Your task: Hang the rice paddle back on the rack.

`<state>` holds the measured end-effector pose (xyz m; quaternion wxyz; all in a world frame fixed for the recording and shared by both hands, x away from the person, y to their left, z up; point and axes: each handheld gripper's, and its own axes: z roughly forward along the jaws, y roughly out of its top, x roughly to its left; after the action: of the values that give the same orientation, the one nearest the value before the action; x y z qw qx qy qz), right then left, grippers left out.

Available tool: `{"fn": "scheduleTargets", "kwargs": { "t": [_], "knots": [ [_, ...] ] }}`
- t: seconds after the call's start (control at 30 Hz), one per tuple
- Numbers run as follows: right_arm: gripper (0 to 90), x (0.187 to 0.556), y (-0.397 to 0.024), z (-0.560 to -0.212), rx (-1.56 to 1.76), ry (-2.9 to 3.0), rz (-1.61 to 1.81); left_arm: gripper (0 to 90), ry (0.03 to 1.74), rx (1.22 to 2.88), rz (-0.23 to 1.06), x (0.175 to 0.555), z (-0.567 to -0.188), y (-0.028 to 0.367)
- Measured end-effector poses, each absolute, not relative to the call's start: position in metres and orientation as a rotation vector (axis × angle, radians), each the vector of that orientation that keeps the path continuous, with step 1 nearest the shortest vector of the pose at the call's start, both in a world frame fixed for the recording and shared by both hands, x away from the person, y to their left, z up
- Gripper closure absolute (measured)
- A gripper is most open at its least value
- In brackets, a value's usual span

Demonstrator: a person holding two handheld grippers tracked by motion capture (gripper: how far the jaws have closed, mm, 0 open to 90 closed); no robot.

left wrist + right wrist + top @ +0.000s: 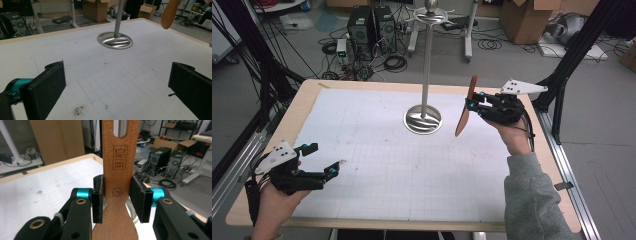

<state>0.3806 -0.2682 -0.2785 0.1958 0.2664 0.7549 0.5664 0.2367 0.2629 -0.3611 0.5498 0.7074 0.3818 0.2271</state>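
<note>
The wooden spatula bears "SINCE 1985" and "Ag+".

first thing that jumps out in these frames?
The wooden spatula, clamped upright between the right gripper's jaws, above the table's right side. Next, the shiny metal stand with its round base mid-table, just left of the spatula. The left gripper sits open and empty at the near left corner.

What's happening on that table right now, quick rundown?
Right gripper shut on wooden spatula, held upright above table. Left gripper open, holding nothing. Metal stand stands beside the spatula, apart from it.
</note>
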Motion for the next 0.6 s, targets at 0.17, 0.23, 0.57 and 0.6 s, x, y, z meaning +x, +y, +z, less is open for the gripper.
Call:
{"fn": "scheduleTargets", "kwargs": {
  "t": [0.17, 0.23, 0.57, 0.6],
  "knots": [
    [64.6, 0.390, -0.265, -0.270, 0.749, 2.128, 1.574, 1.7, 0.905, 1.673, 0.540, 0.235, -0.361, 0.264],
    [64.6, 0.393, -0.264, -0.267, 0.742, 2.119, 1.580, 1.7, 0.907, 1.673, 0.541, 0.235, -0.362, 0.265],
    [64.6, 0.404, -0.262, -0.256, 0.769, 2.097, 1.617, 1.7, 0.909, 1.670, 0.533, 0.235, -0.362, 0.264],
    [64.6, 0.405, -0.261, -0.255, 0.770, 2.098, 1.613, 1.7, 0.909, 1.672, 0.532, 0.235, -0.363, 0.264]
  ]
}}
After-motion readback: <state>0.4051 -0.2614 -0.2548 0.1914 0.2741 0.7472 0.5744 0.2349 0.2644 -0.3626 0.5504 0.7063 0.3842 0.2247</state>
